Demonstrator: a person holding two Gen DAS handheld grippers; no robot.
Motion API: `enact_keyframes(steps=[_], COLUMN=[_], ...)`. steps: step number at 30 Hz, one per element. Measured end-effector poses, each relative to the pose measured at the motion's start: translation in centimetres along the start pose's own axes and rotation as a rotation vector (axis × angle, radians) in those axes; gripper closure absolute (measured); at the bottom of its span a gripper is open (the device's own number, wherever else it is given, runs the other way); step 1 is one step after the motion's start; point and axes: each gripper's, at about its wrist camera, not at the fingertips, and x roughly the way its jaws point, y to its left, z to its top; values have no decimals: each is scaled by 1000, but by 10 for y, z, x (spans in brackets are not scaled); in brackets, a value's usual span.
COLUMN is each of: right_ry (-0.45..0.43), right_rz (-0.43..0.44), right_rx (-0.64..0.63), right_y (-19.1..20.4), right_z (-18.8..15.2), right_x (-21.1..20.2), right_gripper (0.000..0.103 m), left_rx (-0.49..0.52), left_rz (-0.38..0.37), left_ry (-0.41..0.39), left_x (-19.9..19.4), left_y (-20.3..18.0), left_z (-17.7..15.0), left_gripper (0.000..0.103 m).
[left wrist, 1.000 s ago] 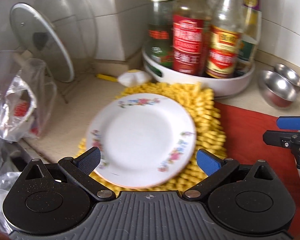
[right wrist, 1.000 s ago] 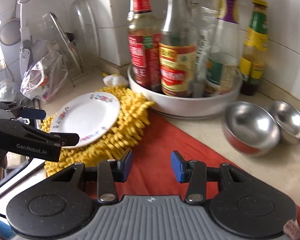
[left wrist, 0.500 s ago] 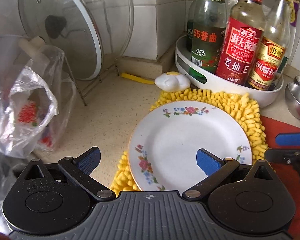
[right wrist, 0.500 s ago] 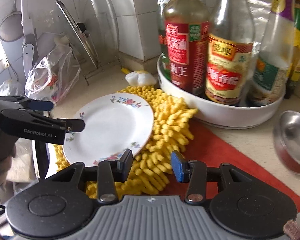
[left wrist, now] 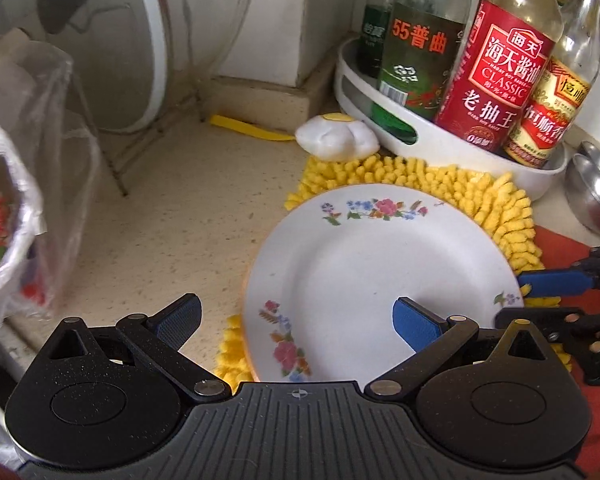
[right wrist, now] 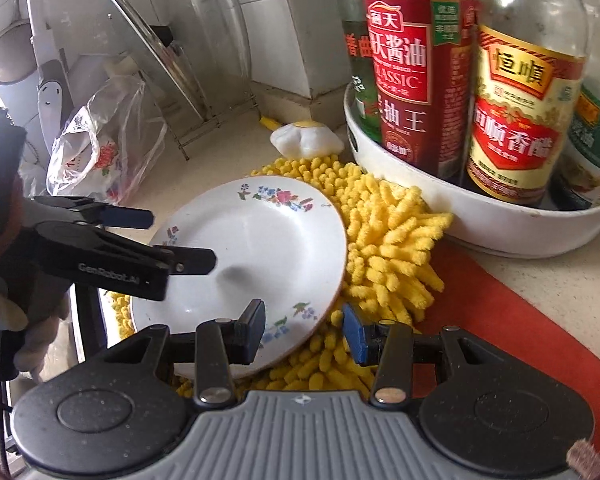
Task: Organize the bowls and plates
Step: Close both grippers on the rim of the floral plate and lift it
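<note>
A white plate with a flower rim (left wrist: 364,264) (right wrist: 256,240) lies on a yellow shaggy mat (left wrist: 500,208) (right wrist: 388,248). My left gripper (left wrist: 296,316) (right wrist: 172,238) is wide open just over the plate's left half: one finger is above the plate, the other is out over the counter. My right gripper (right wrist: 304,328) (left wrist: 548,298) stands partly open at the plate's right rim, which shows in the gap between its pads without either pressing on it. Two steel bowls (left wrist: 592,200) sit at the far right.
Behind the mat stands a white round tray (left wrist: 440,140) (right wrist: 500,232) of sauce bottles. Glass lids on a wire rack (left wrist: 120,60) and a plastic bag (left wrist: 12,208) (right wrist: 96,152) fill the left. A red cloth (right wrist: 500,320) lies right of the mat, and an egg-shaped thing (left wrist: 336,140) behind it.
Both grippers have come nearer to the plate and lower. The left one now straddles its left edge, and the right one has reached its right rim. The plate has not moved.
</note>
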Motion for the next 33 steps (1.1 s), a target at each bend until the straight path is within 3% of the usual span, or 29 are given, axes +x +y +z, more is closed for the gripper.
enact_keyframes(steps=[7,20,26,33], right_ry=[13,13,7,6], right_rz=[44,77,71,65], right_rx=[8,6,30,76], right_y=[-3,-7,-11,-23], right_z=[2,0,-3,-7], right_x=[9,15,6,-17], right_gripper=[61,60,72,73], left_rx=[17,28,-14,4], left_rz=[-92,-151,-166,-210], left_ry=[24,13,11,28], left_x=[11,16,-2,-13], left_y=[-4,-2,-8,-29], left_z=[2,5,0,-22], left_gripper=[2,2,3,1])
